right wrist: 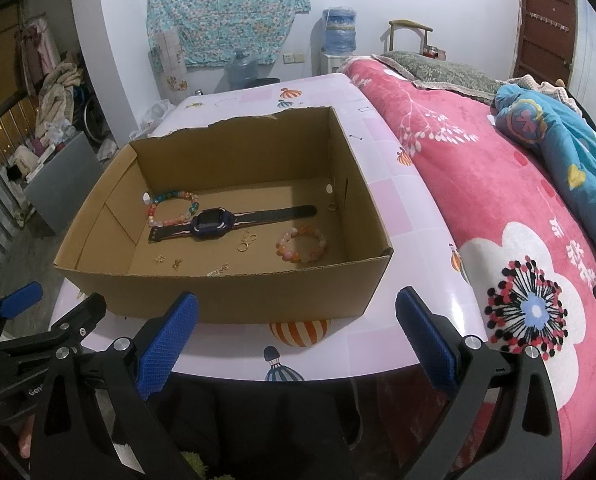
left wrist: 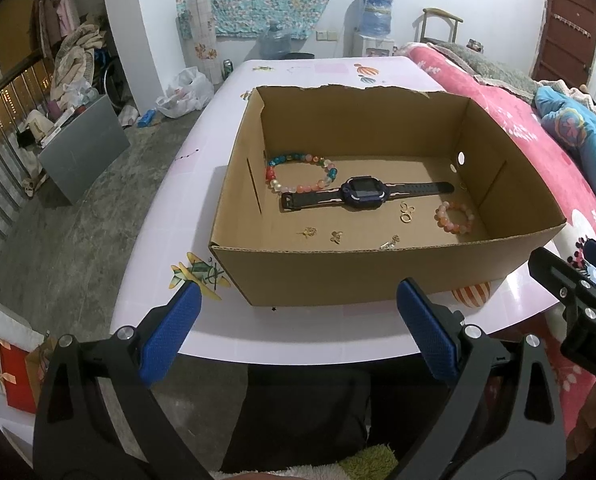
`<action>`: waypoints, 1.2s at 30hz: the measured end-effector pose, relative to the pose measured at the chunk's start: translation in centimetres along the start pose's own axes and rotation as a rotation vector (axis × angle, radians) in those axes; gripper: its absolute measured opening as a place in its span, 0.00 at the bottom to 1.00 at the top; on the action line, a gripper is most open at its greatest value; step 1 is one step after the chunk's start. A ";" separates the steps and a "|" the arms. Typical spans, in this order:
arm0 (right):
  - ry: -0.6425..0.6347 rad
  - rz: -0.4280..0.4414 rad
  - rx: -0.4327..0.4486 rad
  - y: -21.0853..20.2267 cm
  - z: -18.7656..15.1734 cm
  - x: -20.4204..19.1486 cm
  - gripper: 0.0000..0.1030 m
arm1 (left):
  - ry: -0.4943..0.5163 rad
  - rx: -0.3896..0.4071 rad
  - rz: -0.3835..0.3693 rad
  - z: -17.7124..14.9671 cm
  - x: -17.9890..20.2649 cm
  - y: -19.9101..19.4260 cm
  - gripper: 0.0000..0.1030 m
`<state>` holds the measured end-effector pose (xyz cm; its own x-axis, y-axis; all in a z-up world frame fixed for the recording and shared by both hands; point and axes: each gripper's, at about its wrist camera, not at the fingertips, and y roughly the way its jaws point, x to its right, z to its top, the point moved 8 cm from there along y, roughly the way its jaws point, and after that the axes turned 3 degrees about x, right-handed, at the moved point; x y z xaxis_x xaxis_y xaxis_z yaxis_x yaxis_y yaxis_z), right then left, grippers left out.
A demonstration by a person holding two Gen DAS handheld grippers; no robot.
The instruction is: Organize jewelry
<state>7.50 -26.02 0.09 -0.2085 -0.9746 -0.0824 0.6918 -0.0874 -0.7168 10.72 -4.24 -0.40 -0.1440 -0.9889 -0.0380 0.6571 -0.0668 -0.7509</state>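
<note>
Both grippers, left [left wrist: 298, 332] and right [right wrist: 298, 336], gape empty before black watch [left wrist: 364, 191], beaded bracelets in cardboard box [left wrist: 338, 276].

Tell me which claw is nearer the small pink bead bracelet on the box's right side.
Right, though only slightly. The pink bead bracelet lies almost straight ahead of the right claw, beyond the box's near wall. From the left claw, it sits ahead and off to the right.

A box [left wrist: 338, 272] of jewelry on a table [left wrist: 217, 160], with a bed [right wrist: 498, 200] to the right.

In the box, the watch [left wrist: 365, 192] lies across the middle; one bracelet [left wrist: 301, 173] sits behind it at left, touching its strap, another bracelet [left wrist: 454, 217] at right. Rings [left wrist: 406, 213] and small charms [left wrist: 336, 236] lie in front, near the front wall.
</note>
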 end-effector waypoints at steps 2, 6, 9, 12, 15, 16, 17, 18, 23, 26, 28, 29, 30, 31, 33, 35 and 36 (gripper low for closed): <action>0.000 0.000 0.000 0.0 0.0 0.0 0.93 | 0.000 0.000 0.001 0.0 0.0 0.0 0.92; 0.000 0.001 0.000 0.0 0.0 0.0 0.93 | 0.000 -0.001 0.001 0.0 0.0 0.0 0.92; 0.000 0.000 0.000 0.0 0.0 0.0 0.93 | 0.001 -0.002 0.002 -0.1 0.0 0.1 0.92; 0.000 0.000 -0.001 0.0 0.0 0.0 0.93 | 0.002 -0.003 0.002 -0.1 0.0 0.1 0.92; -0.001 0.001 -0.001 -0.1 0.0 -0.1 0.93 | 0.001 -0.004 0.002 -0.2 0.0 0.2 0.92; -0.002 0.001 -0.001 -0.1 0.0 -0.1 0.93 | 0.001 -0.004 0.002 -0.2 0.0 0.2 0.92; -0.002 0.001 -0.001 0.0 0.0 -0.1 0.93 | 0.001 -0.004 0.002 -0.2 0.0 0.2 0.92; -0.001 0.001 -0.001 0.0 0.0 -0.1 0.93 | 0.002 -0.003 0.002 -0.2 0.0 0.2 0.92; -0.001 0.001 -0.001 0.0 0.0 -0.1 0.93 | 0.002 -0.004 0.002 -0.2 0.0 0.2 0.92; -0.001 0.002 -0.002 -0.1 0.0 -0.1 0.93 | 0.001 -0.003 0.003 -0.3 0.0 0.2 0.92; -0.002 0.001 -0.002 0.0 0.0 -0.1 0.93 | 0.003 -0.003 0.003 -0.1 0.0 0.2 0.92; -0.002 0.001 -0.002 0.0 0.0 -0.1 0.93 | 0.003 -0.003 0.003 -0.2 0.0 0.2 0.92; -0.001 0.001 -0.002 0.0 0.0 -0.1 0.93 | 0.002 -0.004 0.003 -0.1 0.0 0.2 0.92; -0.003 0.002 -0.002 0.0 0.0 -0.2 0.93 | 0.002 -0.004 0.003 -0.1 0.0 0.1 0.92; -0.003 0.002 -0.001 0.0 0.0 -0.2 0.93 | 0.002 -0.003 0.004 -0.1 0.0 0.1 0.92; -0.003 0.002 -0.001 -0.1 0.0 -0.3 0.93 | 0.002 -0.004 0.002 -0.2 0.0 0.1 0.92; -0.003 0.003 -0.002 -0.1 0.0 -0.3 0.93 | 0.002 -0.003 0.003 -0.1 0.1 0.1 0.92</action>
<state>7.51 -25.69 0.16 -0.2048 -0.9753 -0.0826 0.6911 -0.0843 -0.7178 10.71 -4.29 -0.59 -0.1432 -0.9888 -0.0413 0.6549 -0.0634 -0.7530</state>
